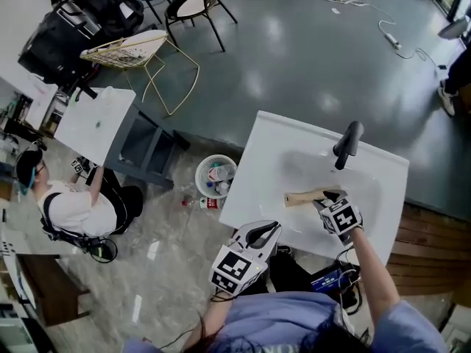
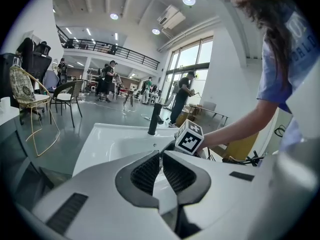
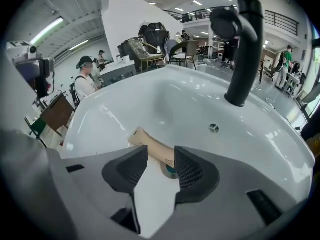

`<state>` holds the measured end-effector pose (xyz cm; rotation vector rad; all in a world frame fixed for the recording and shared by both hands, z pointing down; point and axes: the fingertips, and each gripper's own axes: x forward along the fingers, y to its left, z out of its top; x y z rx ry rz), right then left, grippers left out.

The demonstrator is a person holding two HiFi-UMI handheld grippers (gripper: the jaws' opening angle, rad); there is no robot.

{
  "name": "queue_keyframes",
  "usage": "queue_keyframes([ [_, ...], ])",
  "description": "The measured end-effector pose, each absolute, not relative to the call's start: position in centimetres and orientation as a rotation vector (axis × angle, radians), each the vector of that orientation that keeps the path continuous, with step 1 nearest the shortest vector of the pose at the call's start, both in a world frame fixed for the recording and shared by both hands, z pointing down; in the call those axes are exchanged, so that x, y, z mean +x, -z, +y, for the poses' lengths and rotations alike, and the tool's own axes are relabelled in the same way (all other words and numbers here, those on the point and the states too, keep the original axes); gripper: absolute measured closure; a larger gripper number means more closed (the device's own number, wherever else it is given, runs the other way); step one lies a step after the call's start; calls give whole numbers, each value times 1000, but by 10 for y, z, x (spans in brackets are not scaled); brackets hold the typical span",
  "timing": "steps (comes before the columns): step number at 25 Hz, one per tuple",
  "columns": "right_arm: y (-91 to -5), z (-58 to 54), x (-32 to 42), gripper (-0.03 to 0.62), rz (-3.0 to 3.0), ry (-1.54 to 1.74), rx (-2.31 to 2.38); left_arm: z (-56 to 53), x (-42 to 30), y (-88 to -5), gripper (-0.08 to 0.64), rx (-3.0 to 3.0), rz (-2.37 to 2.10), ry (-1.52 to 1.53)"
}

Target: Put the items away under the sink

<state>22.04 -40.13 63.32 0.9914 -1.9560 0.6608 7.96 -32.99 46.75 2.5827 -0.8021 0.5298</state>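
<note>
Tan tube (image 1: 303,196) in sink (image 1: 268,134) — right hand-held gripper (image 1: 329,196) open over it, left hand-held gripper (image 1: 266,231) closed

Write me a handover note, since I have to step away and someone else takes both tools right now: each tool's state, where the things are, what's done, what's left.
Left tool: shut and empty, held over the near edge of the white rectangular sink.
Right tool: open, down in the basin at the beige tube with a teal cap; its pads are not pressing on it.
Tube: lies flat in the basin, in front of the black tap.
Done: nothing visibly stowed yet.
Left: close on the tube, lift it out and put it under the sink. That space is out of view.
</note>
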Motion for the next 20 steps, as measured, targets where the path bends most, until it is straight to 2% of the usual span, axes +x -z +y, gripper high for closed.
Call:
queue_keyframes([
  [5, -670, -402, 216, 364, -1912, -554, 797, -338, 78, -472, 542, 2560, -822, -534],
  [11, -701, -403, 221, 361, -1812, -390, 653, -338, 73, -478, 541, 2527, -857, -552],
  [12, -703, -404, 223, 375, -1797, -370, 659, -337, 72, -479, 541, 2523, -864, -552],
  [13, -705, -405, 225, 425, -1786, -351, 668, -337, 71, -479, 542, 2518, -872, -552],
  [16, -704, -407, 226, 445, -1783, -334, 679, -338, 67, -481, 542, 2503, -898, -548],
  [20, -697, -405, 223, 519, -1814, -385, 717, -337, 61, -484, 541, 2489, -918, -545],
])
